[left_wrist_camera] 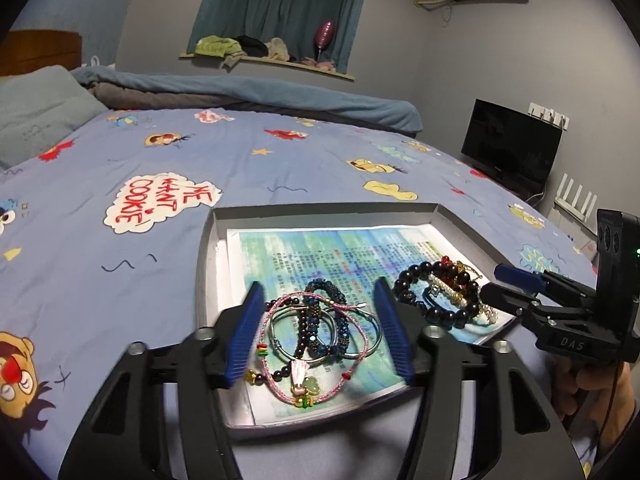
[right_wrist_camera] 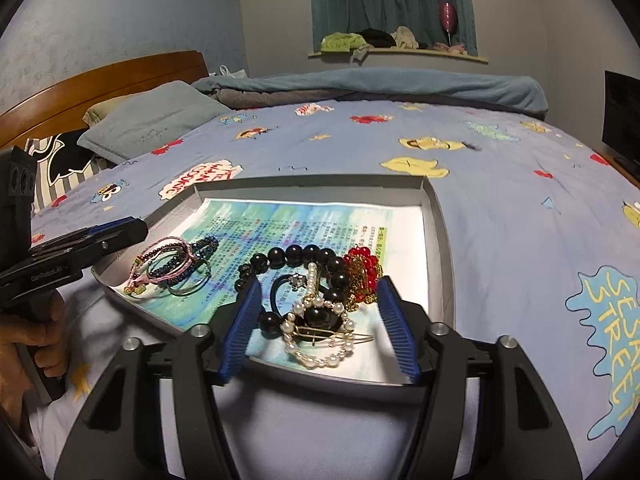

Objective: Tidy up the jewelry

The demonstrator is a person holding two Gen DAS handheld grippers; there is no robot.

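A shallow grey box lid (left_wrist_camera: 208,248) (right_wrist_camera: 438,224) lies on the bed, lined with a printed blue-green paper (left_wrist_camera: 304,248). Two jewelry piles sit in it. My left gripper (left_wrist_camera: 318,292) is open above a pile of pink cord, silver bangles and dark blue beaded bracelets (left_wrist_camera: 320,328) (right_wrist_camera: 176,264). My right gripper (right_wrist_camera: 318,290) (left_wrist_camera: 494,280) is open above a pile with a black bead bracelet (right_wrist_camera: 304,256) (left_wrist_camera: 416,276), red beads (right_wrist_camera: 362,260), a pearl strand (right_wrist_camera: 320,344) and a gold hair clip (right_wrist_camera: 340,336). Neither holds anything.
The bed has a blue cartoon-print sheet (left_wrist_camera: 200,160) with a pillow (right_wrist_camera: 156,120) and a rolled blanket (left_wrist_camera: 248,92) at the far side. A dark monitor (left_wrist_camera: 512,144) stands on the right by the wall. A wooden headboard (right_wrist_camera: 100,84) is at the left.
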